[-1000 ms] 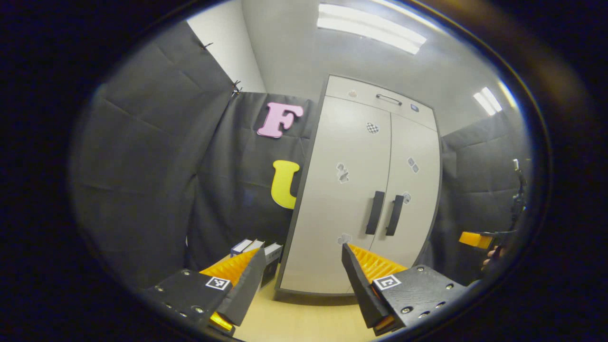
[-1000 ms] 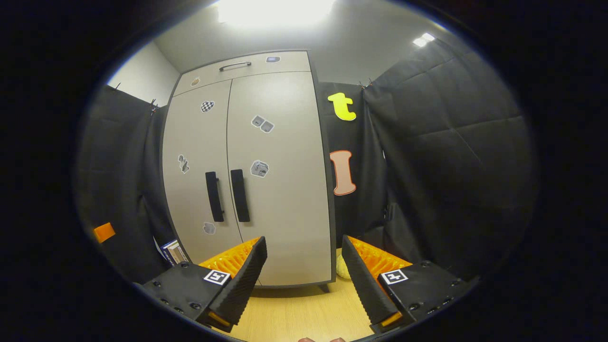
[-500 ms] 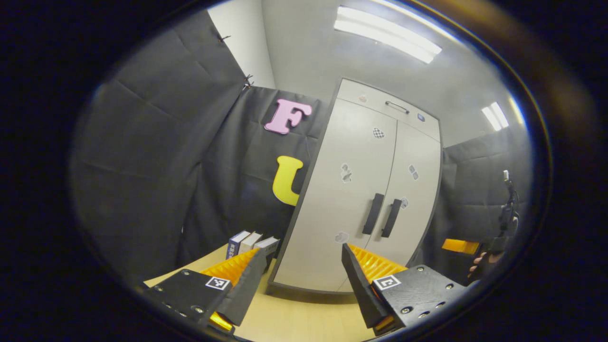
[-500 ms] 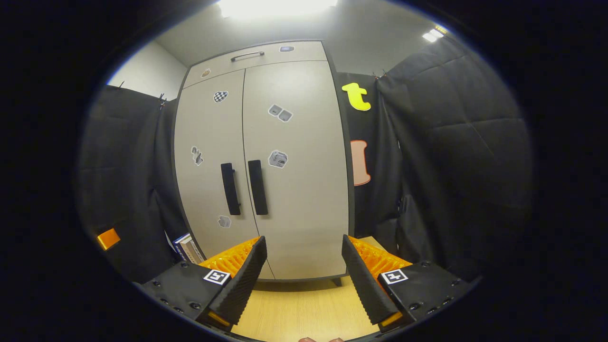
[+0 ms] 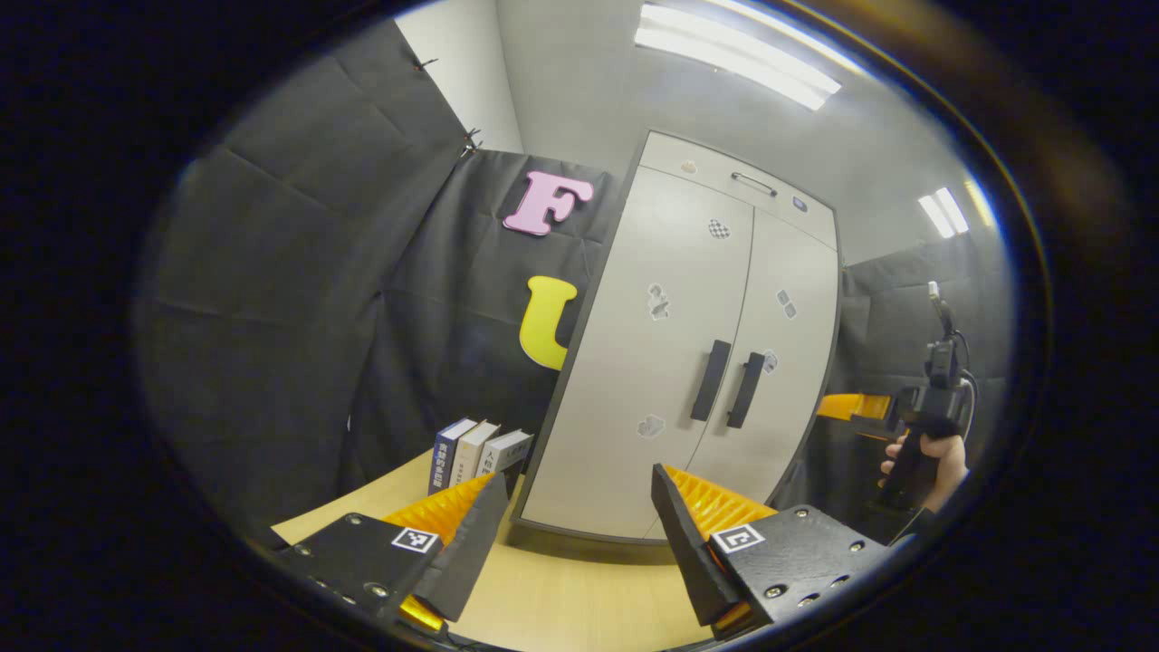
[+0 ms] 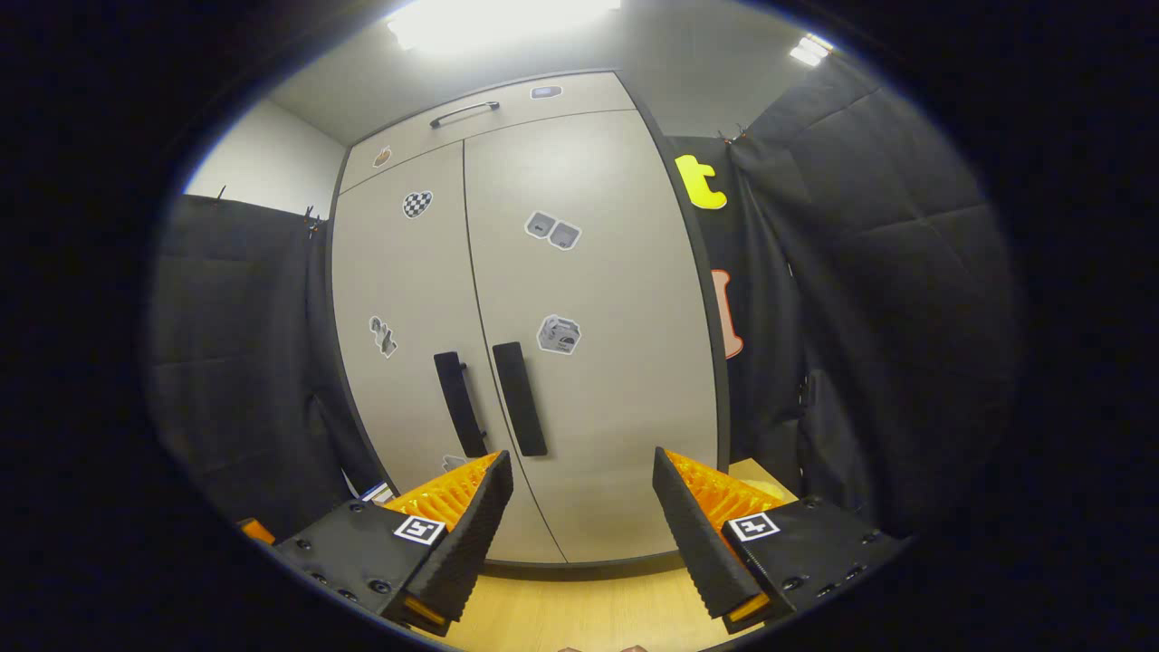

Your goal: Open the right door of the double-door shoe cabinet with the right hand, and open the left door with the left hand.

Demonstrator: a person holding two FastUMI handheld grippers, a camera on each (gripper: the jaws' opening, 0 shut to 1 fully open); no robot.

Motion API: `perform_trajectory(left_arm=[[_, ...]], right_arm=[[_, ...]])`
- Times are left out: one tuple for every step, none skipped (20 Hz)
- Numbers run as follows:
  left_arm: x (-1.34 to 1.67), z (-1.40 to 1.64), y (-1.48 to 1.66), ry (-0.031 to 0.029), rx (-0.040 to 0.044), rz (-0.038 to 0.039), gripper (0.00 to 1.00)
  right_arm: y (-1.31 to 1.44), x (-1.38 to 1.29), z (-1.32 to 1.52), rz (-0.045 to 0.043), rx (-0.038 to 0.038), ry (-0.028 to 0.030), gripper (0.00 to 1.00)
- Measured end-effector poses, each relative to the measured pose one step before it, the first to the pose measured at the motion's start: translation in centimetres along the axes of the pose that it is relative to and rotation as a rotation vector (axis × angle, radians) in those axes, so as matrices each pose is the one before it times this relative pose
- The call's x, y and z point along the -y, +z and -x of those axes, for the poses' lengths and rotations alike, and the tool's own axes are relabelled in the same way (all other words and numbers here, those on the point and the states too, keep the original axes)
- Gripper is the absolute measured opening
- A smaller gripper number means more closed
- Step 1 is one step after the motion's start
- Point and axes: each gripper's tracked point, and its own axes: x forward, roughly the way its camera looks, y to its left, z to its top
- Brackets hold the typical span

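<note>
You're looking at a shoe cabinet point(image 6: 589, 299) in smooth matt laminate, faint sheen under the lights — door handles point(image 6: 519, 386) look like matt plastic. Your table point(image 5: 579, 607) is pale wood-grain, smooth finish. The booth wall point(image 5: 299, 299) is matt creased cloth. Gripper fingers point(image 6: 697, 525) show ribbed, rough pads. The books point(image 5: 471, 451) have slightly glossy card covers.

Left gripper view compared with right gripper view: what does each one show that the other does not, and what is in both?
Left gripper view: three books standing beside the cabinet, and the person's hand holding the right gripper. Right gripper view: the right gripper's own open fingers in front of the closed doors. Both: the shoe cabinet, both doors shut, two dark handles, and the wooden floor.
</note>
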Motion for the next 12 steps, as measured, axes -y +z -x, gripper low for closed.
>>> perform_trajectory(left_arm=[[0.222, -0.037, -0.330, -0.00458, -0.00844, 0.00282, 0.90], [-0.034, 0.005, -0.303, -0.00033, -0.00777, -0.00011, 0.90], [-0.154, -0.037, -0.278, 0.00528, -0.00895, -0.00314, 0.90], [-0.337, 0.084, -0.342, 0.00950, -0.00949, -0.00286, 0.90], [-0.368, 0.093, -0.170, 0.01039, -0.00690, 0.00052, 0.90], [-0.257, 0.167, -0.218, 0.00878, -0.00695, 0.00432, 0.93], [-0.313, 0.111, -0.045, 0.00684, -0.00472, 0.00375, 0.90], [-0.408, 0.157, 0.059, 0.00638, 0.00049, -0.00182, 0.93], [-0.371, 0.237, 0.195, 0.00754, 0.00362, -0.00757, 0.93], [-0.364, 0.190, 0.010, 0.00731, 0.00200, -0.01079, 0.93], [-0.366, 0.234, 0.033, 0.00514, 0.00016, -0.00955, 0.93], [-0.346, 0.130, -0.042, 0.00592, 0.00125, -0.00790, 0.93]], right_arm=[[0.577, -0.402, -0.854, -0.00469, 0.00041, 0.00607, 0.92], [0.692, -0.433, -0.765, -0.00334, 0.00523, 0.00514, 0.98], [0.778, -0.406, -0.637, -0.00101, 0.00610, 0.00380, 0.98], [0.911, -0.322, -0.639, 0.00274, 0.02027, 0.00121, 0.97], [0.823, -0.262, -0.779, 0.01072, 0.01729, -0.00323, 0.98], [0.485, -0.200, -0.822, 0.01996, 0.00764, -0.00764, 0.97], [0.074, -0.186, -0.630, 0.01691, -0.00525, -0.00444, 0.97], [0.144, -0.565, -0.685, 0.00488, -0.00360, 0.00726, 0.97], [0.266, -0.613, -0.576, -0.00120, 0.00025, 0.00994, 0.97], [0.405, -0.483, -0.595, 0.00237, 0.01375, 0.00543, 0.98], [0.375, -0.466, -0.539, 0.00666, 0.01283, 0.00072, 0.97], [0.094, -0.522, -0.571, 0.01098, 0.00859, 0.00427, 0.97]])
